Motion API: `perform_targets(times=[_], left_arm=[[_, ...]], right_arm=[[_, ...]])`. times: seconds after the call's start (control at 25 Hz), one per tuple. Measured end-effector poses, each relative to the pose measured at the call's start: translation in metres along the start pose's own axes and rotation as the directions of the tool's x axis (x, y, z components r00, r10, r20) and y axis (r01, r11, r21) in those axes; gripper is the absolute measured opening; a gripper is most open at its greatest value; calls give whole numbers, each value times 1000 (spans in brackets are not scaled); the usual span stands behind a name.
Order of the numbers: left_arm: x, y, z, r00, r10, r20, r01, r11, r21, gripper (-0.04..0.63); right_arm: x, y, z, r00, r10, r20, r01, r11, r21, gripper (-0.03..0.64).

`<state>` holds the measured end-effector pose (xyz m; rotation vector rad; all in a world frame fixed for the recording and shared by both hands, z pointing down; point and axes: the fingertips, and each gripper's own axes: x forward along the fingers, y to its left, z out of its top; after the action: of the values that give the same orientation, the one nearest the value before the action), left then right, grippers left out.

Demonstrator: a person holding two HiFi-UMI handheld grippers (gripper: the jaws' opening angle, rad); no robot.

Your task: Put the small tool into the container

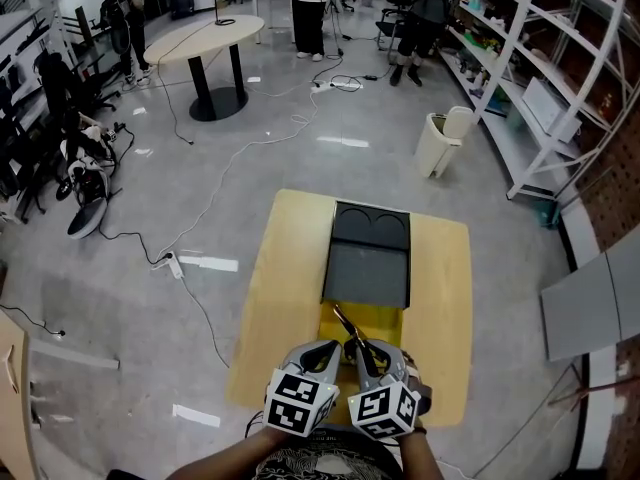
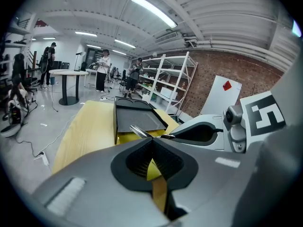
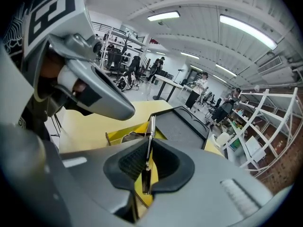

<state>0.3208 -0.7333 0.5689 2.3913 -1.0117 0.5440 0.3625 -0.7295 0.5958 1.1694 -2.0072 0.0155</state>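
A slim metal tool [image 1: 344, 323] [image 3: 148, 141] stands up between the pads of my right gripper [image 1: 362, 352] [image 3: 148, 148], which is shut on it. Its tip points towards a black case [image 1: 367, 272] [image 3: 182, 126] [image 2: 135, 118] lying flat in the middle of the yellow table [image 1: 285, 288]. A yellow open box [image 1: 386, 320] [image 3: 118, 136] sits just in front of the case, under the tool. My left gripper [image 1: 331, 353] [image 2: 152, 140] hangs close beside the right one, jaws shut with nothing between them. The tool's tip [image 2: 138, 131] shows past its jaws.
The black case has a far part with two round recesses [image 1: 371, 227]. A white bin [image 1: 438, 144] stands on the floor beyond the table, white shelves [image 1: 560, 88] run along the right, and a round table [image 1: 205, 38] stands far left. Cables cross the floor [image 1: 200, 228].
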Motion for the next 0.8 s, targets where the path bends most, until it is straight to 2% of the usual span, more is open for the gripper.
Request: perform_targets(times=[0.24,0.36,0.52,0.8], left_arm=[[11,5,10,1000,23,-1,-23,1000,-9,5],[8,12,21,999,34,-3,-34,999,-14,5],[15,12,22,999,51,6,-51,999,-7,5],[14,18,23,998,57,-2,-57,998,-12,5]], right_arm=[[19,-9,-11,999,18,-47,-22,997,-76,28],[26,-9,-2,997,42,-60,-47,995,-85,29],[37,-7,-15,995,59,-80,-67,991,-113,29],[54,-2,-18,992,75,-99,-85,990,-109,31]])
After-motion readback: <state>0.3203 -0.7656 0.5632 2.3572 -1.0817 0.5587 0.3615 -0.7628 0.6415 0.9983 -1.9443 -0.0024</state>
